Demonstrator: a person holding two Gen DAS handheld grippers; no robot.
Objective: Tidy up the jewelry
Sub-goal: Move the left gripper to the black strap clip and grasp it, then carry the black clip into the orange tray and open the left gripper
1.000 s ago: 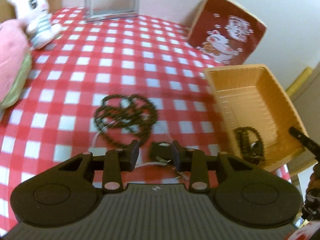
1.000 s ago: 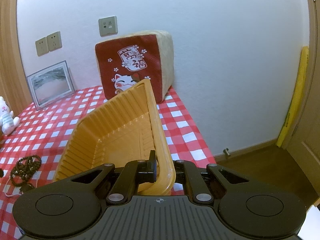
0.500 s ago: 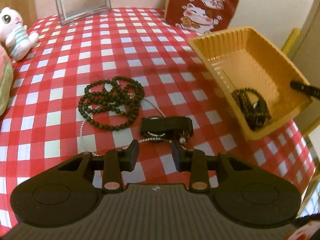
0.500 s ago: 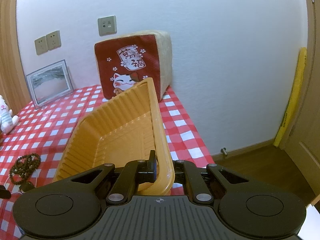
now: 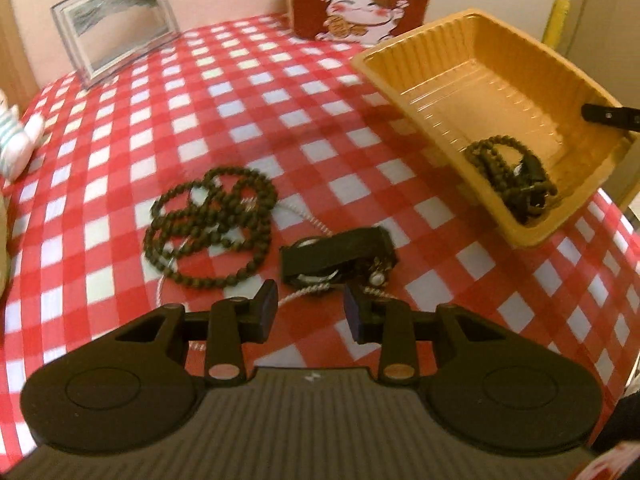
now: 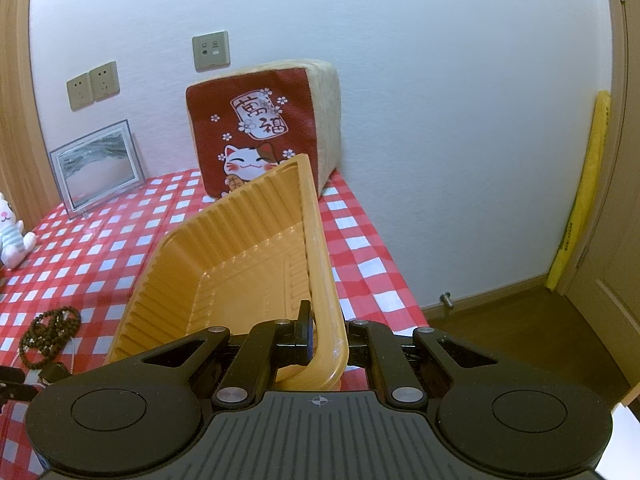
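Left wrist view showed the left gripper [image 5: 310, 308] with its jaws spread apart and nothing between the pads, poised low over the checked cloth [image 5: 248, 80]. Just ahead of the fingertips lay a black watch [image 5: 340, 254], and a thin pale chain [image 5: 308, 290] ran under it and on toward the gap between the fingers. To the left of the watch lay a coil of dark beads [image 5: 212, 224], touching the same chain. At the right stood an orange tray [image 5: 404, 76], tilted with its far end raised, and a second bundle of dark beads [image 5: 510, 178] had gathered in its lower corner. A black fingertip reached over the tray's right rim. A picture frame [image 5: 116, 24] and a red cat cushion [image 5: 360, 0] stood at the back of the table, and a plush toy [image 5: 16, 140] sat at the left edge.

Right wrist view showed the right gripper [image 6: 320, 338] pressed together on the tray's near rim [image 6: 326, 292], pinching it and holding the tray lifted at a slant. The coil on the cloth appeared at lower left.
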